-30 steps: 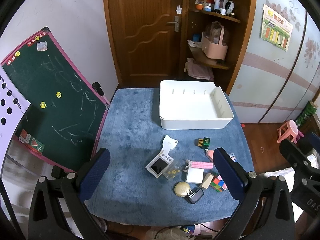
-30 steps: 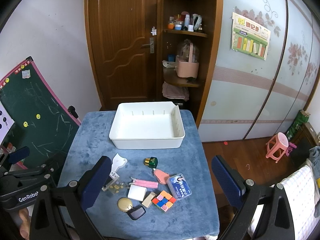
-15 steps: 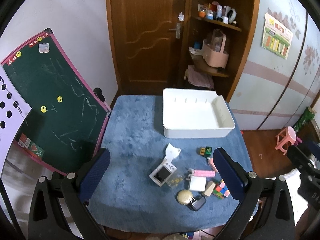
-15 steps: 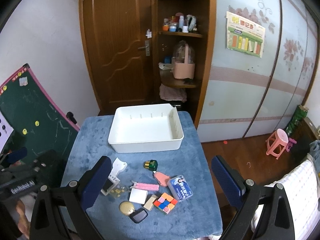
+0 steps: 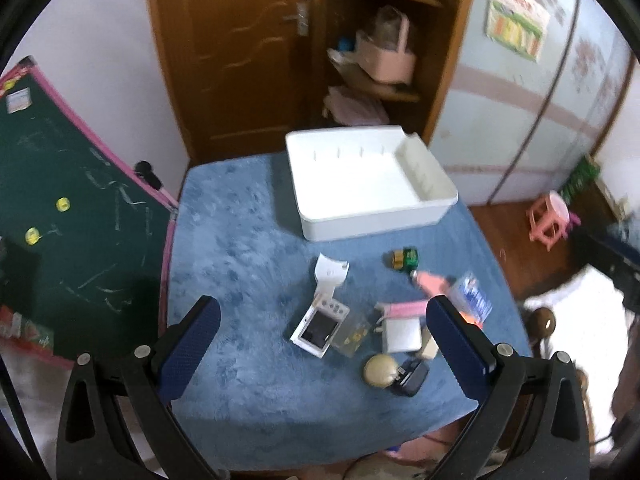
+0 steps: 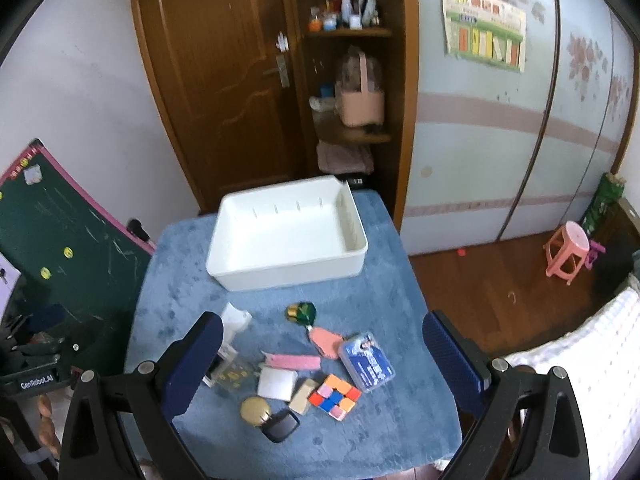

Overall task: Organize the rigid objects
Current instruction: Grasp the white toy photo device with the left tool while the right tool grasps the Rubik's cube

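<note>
An empty white bin (image 5: 368, 184) (image 6: 288, 236) stands at the far side of a blue-covered table (image 5: 240, 248). Near the front lie several small items: a white handheld device (image 5: 320, 326), a colour cube (image 6: 334, 396), a blue card case (image 6: 368, 362), a pink strip (image 6: 294, 361), a white square (image 6: 277, 384), a gold disc (image 6: 255, 410) and a green-gold object (image 6: 301, 313). My left gripper (image 5: 320, 356) is open and empty, high above the table's front. My right gripper (image 6: 320, 364) is open and empty above the items.
A green chalkboard (image 5: 60, 208) leans at the table's left edge. A wooden door (image 6: 224, 80) and a shelf unit with a pink basket (image 6: 362, 104) stand behind. A pink stool (image 6: 568, 254) is on the floor at right.
Both grippers rose and drew back, then tilted and shifted; the views are blurred by motion. The items on the table have not moved. Both grippers stayed open.
</note>
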